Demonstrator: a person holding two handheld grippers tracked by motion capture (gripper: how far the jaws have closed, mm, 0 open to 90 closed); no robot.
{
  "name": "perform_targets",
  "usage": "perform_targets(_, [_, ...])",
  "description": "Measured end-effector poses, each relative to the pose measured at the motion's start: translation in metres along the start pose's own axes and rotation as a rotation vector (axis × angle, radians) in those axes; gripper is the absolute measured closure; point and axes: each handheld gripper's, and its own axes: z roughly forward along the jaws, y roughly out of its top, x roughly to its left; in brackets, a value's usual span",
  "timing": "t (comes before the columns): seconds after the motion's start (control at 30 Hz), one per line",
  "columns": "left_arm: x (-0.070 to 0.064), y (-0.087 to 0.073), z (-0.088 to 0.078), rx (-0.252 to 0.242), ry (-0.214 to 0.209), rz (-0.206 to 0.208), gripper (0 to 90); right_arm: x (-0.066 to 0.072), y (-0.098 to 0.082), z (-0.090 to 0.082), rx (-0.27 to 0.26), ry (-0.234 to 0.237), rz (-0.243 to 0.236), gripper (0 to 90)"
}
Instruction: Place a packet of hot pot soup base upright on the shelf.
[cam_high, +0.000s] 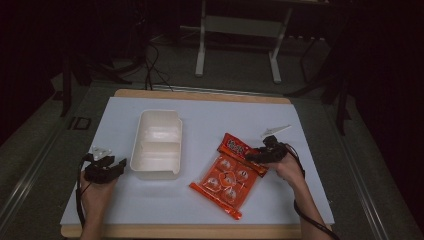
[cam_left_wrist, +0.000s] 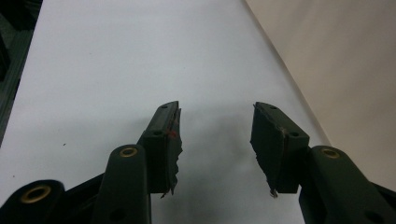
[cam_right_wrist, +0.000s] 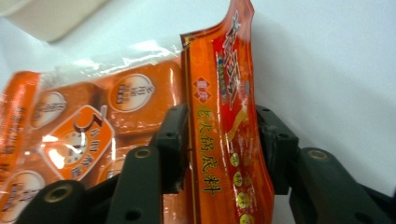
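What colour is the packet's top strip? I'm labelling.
Red-orange with yellow lettering on the packet; clearest in the right gripper view.

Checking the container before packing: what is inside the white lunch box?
The white lunch box shows bare compartments split by a divider, nothing visible in them. The near wall hides a strip of the floor behind it.

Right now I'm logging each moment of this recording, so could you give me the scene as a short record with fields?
surface: white table top
held item: orange snack pack, its red header strip between the jaws
right gripper: closed on the pack's header strip
left gripper: open, nothing between its jaws, beside the container
container: white two-compartment box, empty, left of the pack
other: small white plastic piece beyond the right gripper
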Motion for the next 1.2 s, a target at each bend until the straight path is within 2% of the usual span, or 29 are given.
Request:
perform_targets(0.17, [0.0, 0.0, 0.0, -0.001, 0.0, 0.0, 52.5, -0.003, 0.003, 0.005, 0.036, -0.01, 0.003, 66.0])
perform_targets(0.37, [0.0, 0.0, 0.0, -0.001, -0.001, 0.0, 52.5, -0.007, 0.003, 0.026, 0.123, 0.014, 0.007, 74.8])
perform_targets(0.47, [0.0, 0.0, 0.0, -0.002, 0.001, -0.001, 52.5, -0.007, 0.004, 0.029, 0.116, 0.02, 0.023, 78.6])
perform_targets(0.77, [-0.001, 0.0, 0.0, 0.0, 0.004, 0.008, 52.5, -0.005, 0.006, 0.031, 0.148, 0.027, 0.03, 87.4])
perform_targets(1.03, [-0.002, 0.0, 0.0, 0.002, 0.005, 0.011, 52.5, -0.003, 0.008, 0.032, 0.166, 0.013, 0.004, 89.5])
perform_targets(1.2, [-0.001, 0.0, 0.0, 0.0, 0.006, 0.009, 52.6, 0.002, 0.013, 0.032, 0.202, -0.014, -0.031, 89.8])
